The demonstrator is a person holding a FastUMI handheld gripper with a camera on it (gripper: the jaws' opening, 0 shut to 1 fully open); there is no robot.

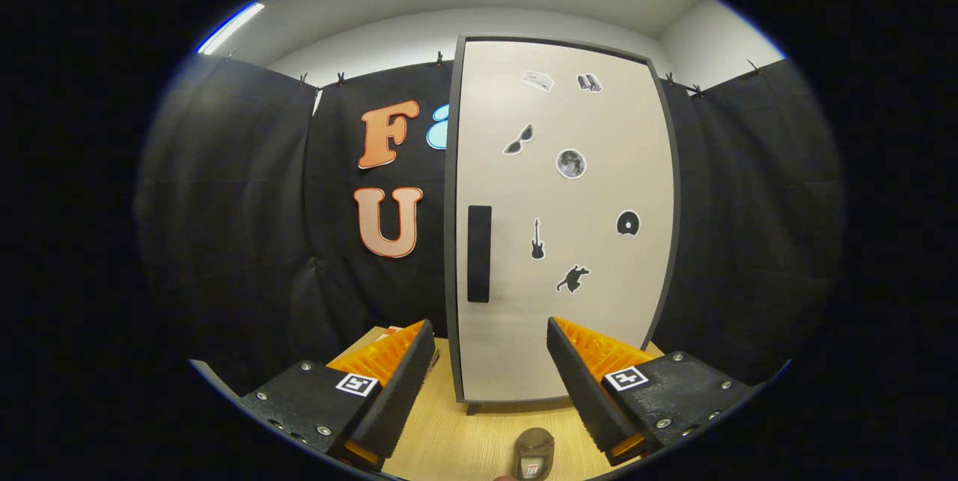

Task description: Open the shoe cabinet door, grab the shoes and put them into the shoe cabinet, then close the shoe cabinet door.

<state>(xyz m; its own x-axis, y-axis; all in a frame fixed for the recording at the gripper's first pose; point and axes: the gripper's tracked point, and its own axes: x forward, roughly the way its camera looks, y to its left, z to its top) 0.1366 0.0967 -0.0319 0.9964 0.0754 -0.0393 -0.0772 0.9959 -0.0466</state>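
— How is the tool point(490, 384) standing?

— Spread wide, its two fingers point(397, 384) well apart with nothing between them but bare tabletop point(456, 443). It holds nothing and touches nothing.

— And the shoe cabinet?

— The cabinet point(561, 219) stands upright just beyond the fingers, on the light wooden tabletop, with the booth's black cloth wall point(224, 204) behind it. Its pale door point(584, 301) is closed inside a dark frame.

— Any handle?

— A dark vertical handle point(479, 253) sits near the door's left edge, a little above the left finger's tip. The door also carries several small stickers point(571, 164) (sunglasses, a moon, a guitar, a disc, an animal shape among them).

— Where are the shoes?

— One brown shoe point(534, 452) lies on the tabletop in front of the cabinet, low between the fingers and nearer the right one, apart from both. I can make out only its rounded top, so I cannot tell which way it points.

— Anything else?

— A reddish edge of something point(391, 331) shows behind the left finger, too hidden to name.
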